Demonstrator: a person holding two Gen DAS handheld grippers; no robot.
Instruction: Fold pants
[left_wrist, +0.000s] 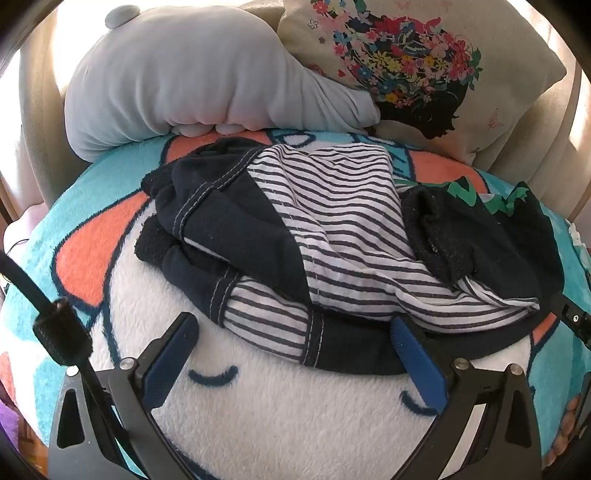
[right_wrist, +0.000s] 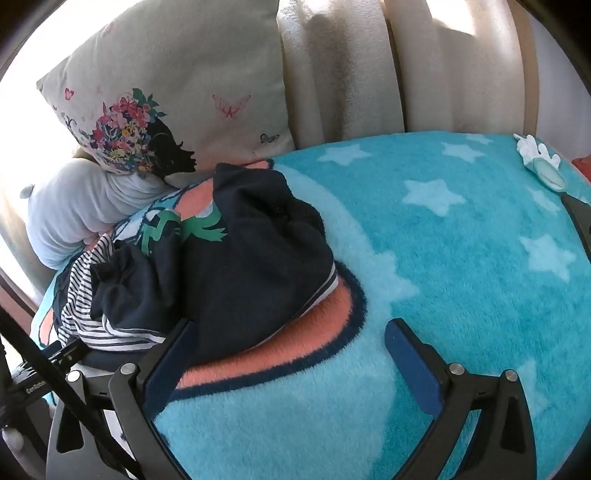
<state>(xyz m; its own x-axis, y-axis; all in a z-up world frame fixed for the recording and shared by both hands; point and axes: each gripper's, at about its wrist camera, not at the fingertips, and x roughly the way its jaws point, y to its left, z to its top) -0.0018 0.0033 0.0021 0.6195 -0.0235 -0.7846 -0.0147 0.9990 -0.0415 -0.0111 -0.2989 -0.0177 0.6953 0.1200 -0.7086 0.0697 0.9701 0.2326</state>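
Observation:
The pants (left_wrist: 295, 236) lie in a crumpled heap on a fleece blanket (left_wrist: 280, 424), dark navy outside with a navy-and-white striped lining turned out. A green print shows at the heap's right end. My left gripper (left_wrist: 293, 332) stands open at the heap's near edge, its right fingertip (left_wrist: 400, 326) touching the hem and nothing pinched. In the right wrist view the same pants (right_wrist: 236, 269) sit left of centre. My right gripper (right_wrist: 290, 334) is open over the blanket (right_wrist: 461, 295), its left finger (right_wrist: 177, 343) against the heap's near side.
A grey plush cushion (left_wrist: 184, 85) and a floral printed pillow (left_wrist: 424, 70) lean against the beige backrest behind the heap. The pillow (right_wrist: 177, 88) shows in the right wrist view too. A small white and green item (right_wrist: 543, 162) lies at the blanket's far right.

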